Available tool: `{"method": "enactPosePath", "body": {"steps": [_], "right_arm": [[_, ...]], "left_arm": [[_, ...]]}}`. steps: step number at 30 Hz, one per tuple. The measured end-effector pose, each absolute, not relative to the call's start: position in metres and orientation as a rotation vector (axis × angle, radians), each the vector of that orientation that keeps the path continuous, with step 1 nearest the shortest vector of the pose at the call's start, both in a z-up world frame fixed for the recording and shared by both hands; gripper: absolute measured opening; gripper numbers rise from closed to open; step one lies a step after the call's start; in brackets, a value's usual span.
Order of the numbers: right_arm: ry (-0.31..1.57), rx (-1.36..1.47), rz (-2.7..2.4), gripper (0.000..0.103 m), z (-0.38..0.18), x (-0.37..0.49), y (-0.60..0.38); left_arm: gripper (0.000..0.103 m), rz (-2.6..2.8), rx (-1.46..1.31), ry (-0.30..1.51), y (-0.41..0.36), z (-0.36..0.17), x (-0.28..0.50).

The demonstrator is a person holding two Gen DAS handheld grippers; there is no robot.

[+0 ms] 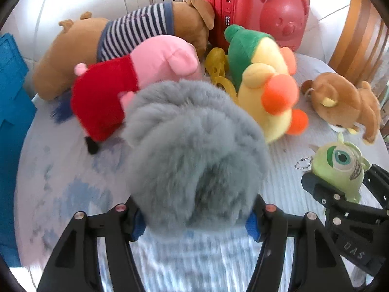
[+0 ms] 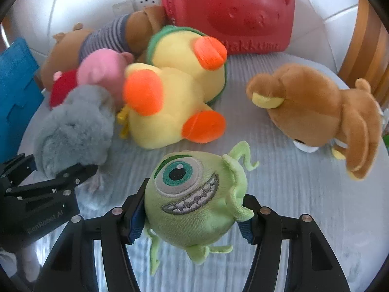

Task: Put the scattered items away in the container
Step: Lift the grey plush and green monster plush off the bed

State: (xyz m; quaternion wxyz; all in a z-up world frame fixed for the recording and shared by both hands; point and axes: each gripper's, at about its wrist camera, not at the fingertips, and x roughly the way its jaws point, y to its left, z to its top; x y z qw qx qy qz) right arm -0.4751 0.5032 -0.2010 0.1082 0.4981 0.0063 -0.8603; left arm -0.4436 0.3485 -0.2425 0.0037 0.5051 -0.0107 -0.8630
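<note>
grey fluffy plush [image 1: 194, 150] fills the lower centre of the left wrist view, its long axis running away from the camera, clamped between the pads of the left hand-held gripper [image 1: 194, 221]. green one-eyed monster plush [image 2: 194, 199] sits low centre in the right wrist view, eye tilted toward upper left, pinched by the right hand-held gripper [image 2: 192, 226]. both grip partly closed. blue container [image 1: 12, 121] stands at the left edge, beside the pale surface [image 1: 60, 182].
</note>
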Motion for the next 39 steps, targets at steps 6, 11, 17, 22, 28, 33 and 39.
{"method": "enactPosePath", "body": {"steps": [6, 11, 17, 22, 28, 33, 39], "right_arm": [[0.058, 1.457, -2.51, 0.062, -0.203, -0.452, 0.462], [0.078, 1.453, -2.502, 0.062, -0.2, -0.429, 0.449], [0.075, 1.491, -2.509, 0.062, -0.199, -0.407, 0.457], [0.068, 1.495, -2.508, 0.062, -0.199, -0.405, 0.459], [0.073, 1.501, -2.481, 0.062, -0.21, -0.423, 0.457], [0.09, 1.54, -2.43, 0.062, -0.233, -0.444, 0.447], [0.099, 1.606, -2.38, 0.062, -0.262, -0.461, 0.439]], "left_arm": [[0.047, -2.704, 1.605, -0.005, 0.304, -0.227, -0.44], [0.044, -2.708, 1.626, 0.036, 0.283, -0.212, -0.409], [0.079, -2.678, 1.625, 0.168, 0.268, -0.204, -0.397], [0.08, -2.649, 1.609, 0.147, 0.267, -0.203, -0.411], [0.08, -2.568, 1.682, 0.115, 0.263, -0.232, -0.44], [0.08, -2.493, 1.769, 0.093, 0.261, -0.266, -0.461], [0.061, -2.485, 1.823, 0.157, 0.257, -0.289, -0.465]]}}
